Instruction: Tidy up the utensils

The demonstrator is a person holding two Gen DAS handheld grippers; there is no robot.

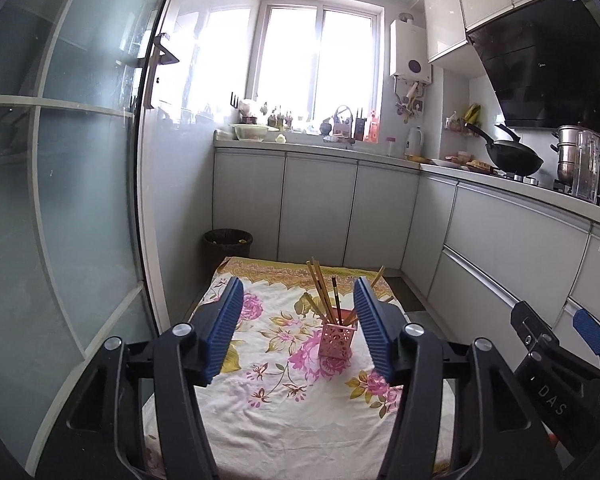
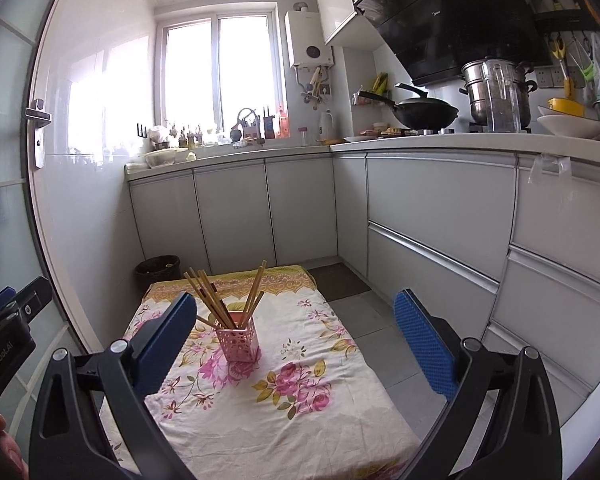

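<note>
A pink perforated holder stands upright on a low table covered with a floral cloth. Several wooden chopsticks stand in it, fanned out. The holder also shows in the right wrist view with its chopsticks. My left gripper is open and empty, held above the near half of the table, with the holder seen between its fingers. My right gripper is open and empty, to the right of the left one, with the holder just right of its left finger.
A dark waste bin stands on the floor behind the table. Grey cabinets run along the back and right. A glass door is at the left. A wok and steel pots sit on the counter.
</note>
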